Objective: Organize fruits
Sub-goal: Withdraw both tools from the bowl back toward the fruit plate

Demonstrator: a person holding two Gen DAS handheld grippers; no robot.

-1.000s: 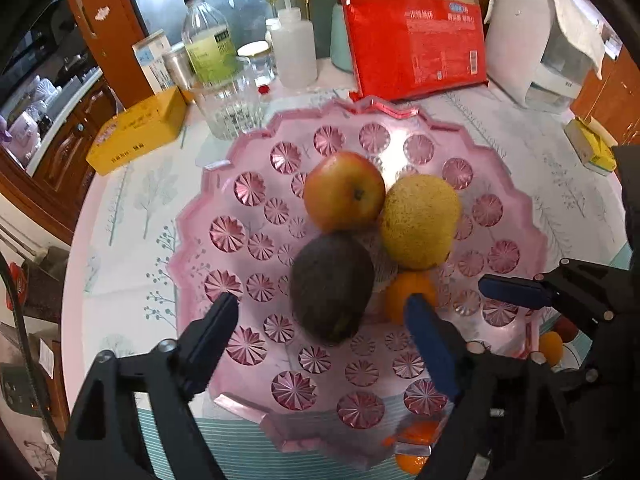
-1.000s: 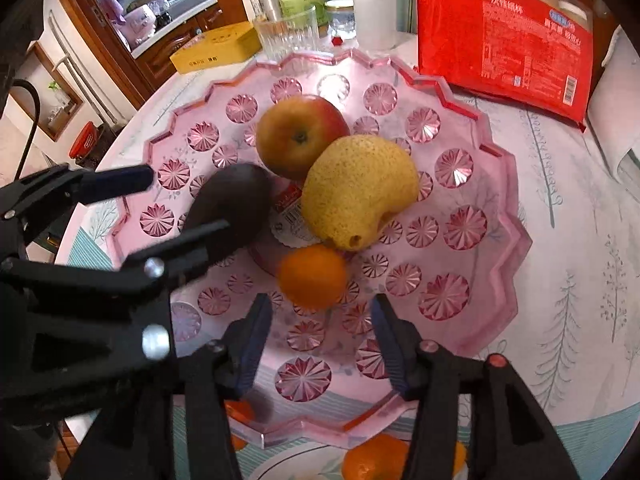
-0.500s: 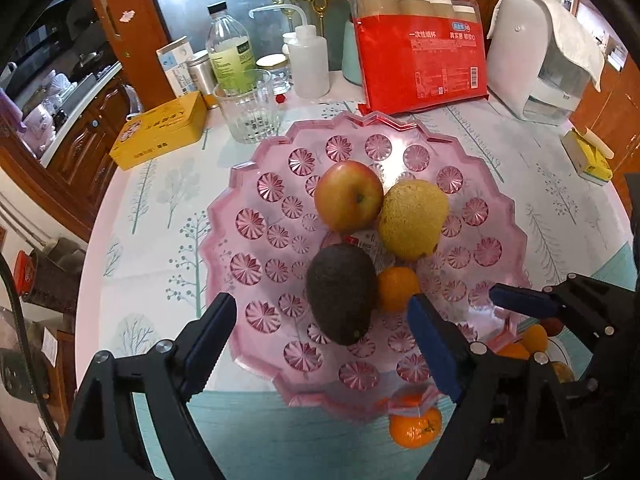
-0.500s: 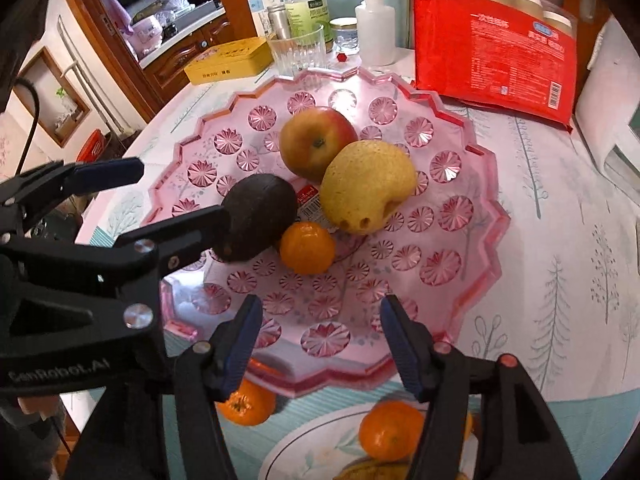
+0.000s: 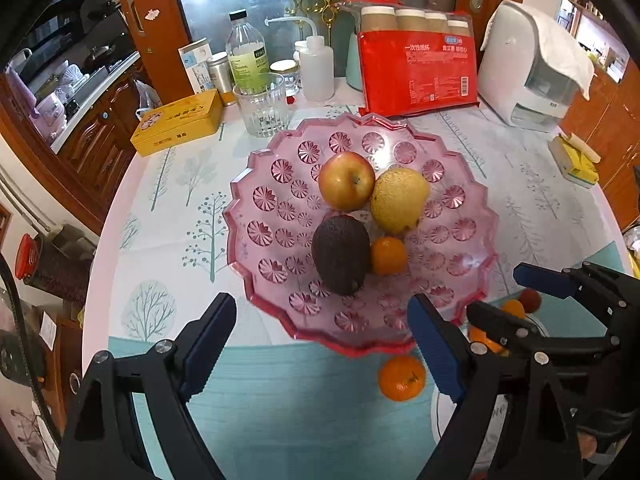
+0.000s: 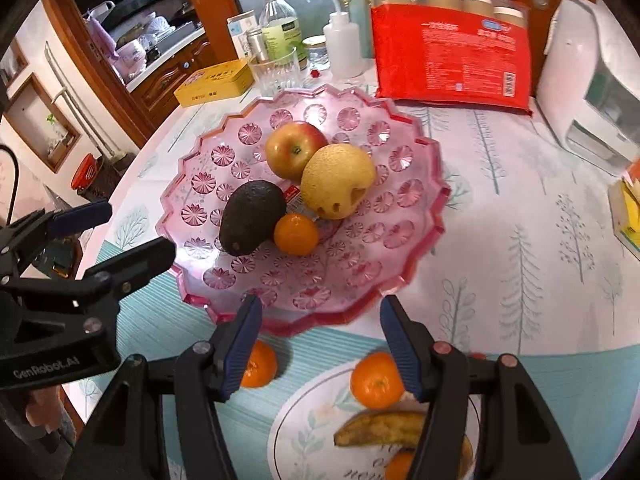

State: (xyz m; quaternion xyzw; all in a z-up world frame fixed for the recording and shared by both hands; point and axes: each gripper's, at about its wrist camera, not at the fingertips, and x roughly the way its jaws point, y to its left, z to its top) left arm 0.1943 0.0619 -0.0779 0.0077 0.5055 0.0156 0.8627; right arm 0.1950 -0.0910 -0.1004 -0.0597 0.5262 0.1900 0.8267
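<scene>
A pink glass fruit dish [image 5: 280, 320] [image 6: 404, 276] holds a red apple [image 5: 346, 180] [image 6: 294, 149], a yellow pear [image 5: 399, 199] [image 6: 337, 181], a dark avocado [image 5: 341, 254] [image 6: 252, 217] and a small orange [image 5: 387, 255] [image 6: 296, 234]. My left gripper [image 5: 320, 344] is open and empty at the dish's near rim. My right gripper [image 6: 320, 334] is open and empty, above a white plate [image 6: 308, 420] with an orange [image 6: 376, 380] and a banana [image 6: 380, 428]. A loose orange [image 5: 401, 378] [image 6: 258, 364] lies on the teal mat.
Behind the dish stand a drinking glass [image 5: 262, 106], a yellow tin [image 5: 178, 122], bottles [image 5: 245, 58], a red pack of cups [image 5: 416, 68] and a white appliance [image 5: 528, 68]. A yellow box [image 5: 576, 160] lies at the right table edge.
Both grippers have pulled back from the dish toward me and stayed open. The white plate, banana and loose oranges have come into view.
</scene>
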